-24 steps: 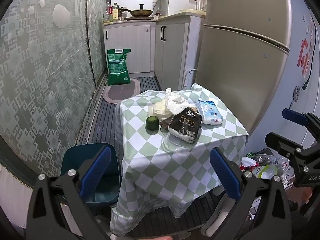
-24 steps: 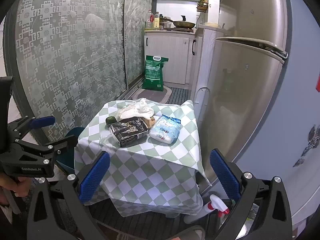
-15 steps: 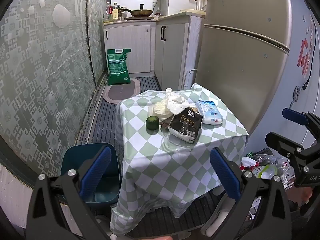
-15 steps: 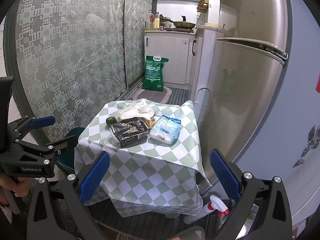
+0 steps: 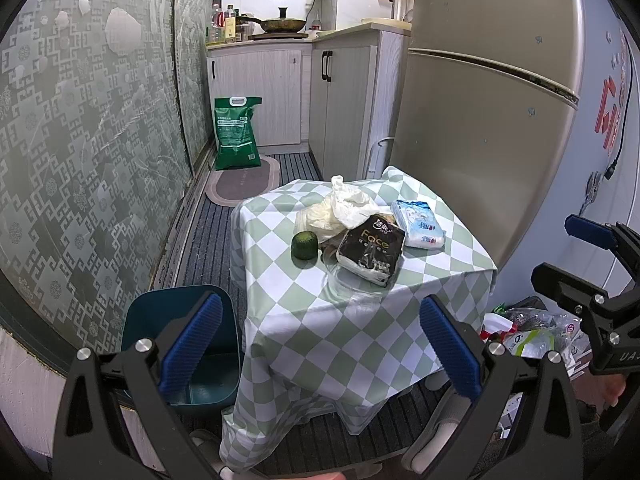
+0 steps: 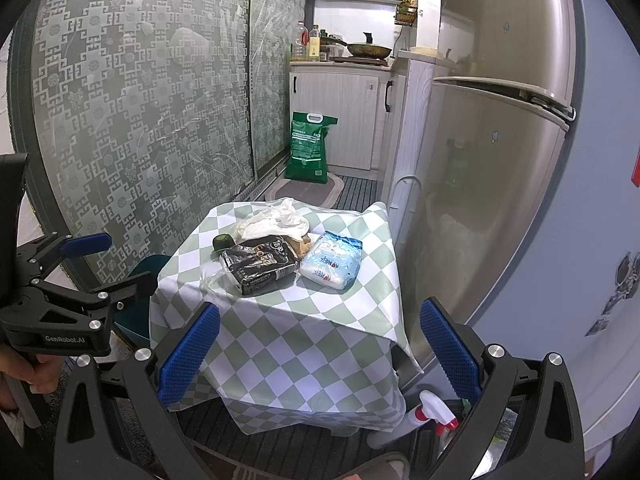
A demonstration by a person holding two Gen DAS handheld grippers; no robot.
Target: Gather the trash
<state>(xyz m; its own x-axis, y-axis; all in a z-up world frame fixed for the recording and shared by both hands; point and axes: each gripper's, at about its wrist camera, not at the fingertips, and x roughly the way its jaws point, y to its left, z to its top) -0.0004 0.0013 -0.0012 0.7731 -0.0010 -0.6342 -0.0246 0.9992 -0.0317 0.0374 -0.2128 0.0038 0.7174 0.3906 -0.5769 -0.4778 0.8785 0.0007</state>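
Observation:
A small table with a green-and-white checked cloth (image 5: 360, 320) (image 6: 320, 320) carries a white crumpled plastic bag (image 5: 340, 208) (image 6: 276, 220), a green round fruit (image 5: 305, 245) (image 6: 222, 242), a black "Face" tissue pack (image 5: 370, 250) (image 6: 260, 266), a blue-white tissue pack (image 5: 418, 224) (image 6: 332, 258) and a clear plastic film (image 5: 344, 284). A teal bin (image 5: 180, 340) stands on the floor left of the table. My left gripper (image 5: 320, 344) and right gripper (image 6: 320, 344) are both open and empty, held short of the table's near edge.
A tall fridge (image 5: 480, 100) stands right of the table. A patterned glass partition (image 5: 80, 160) runs along the left. A green sack (image 5: 236, 134) and a mat lie by the kitchen cabinets. Bags of clutter (image 5: 532, 328) and a spray bottle (image 6: 432, 412) sit on the floor at right.

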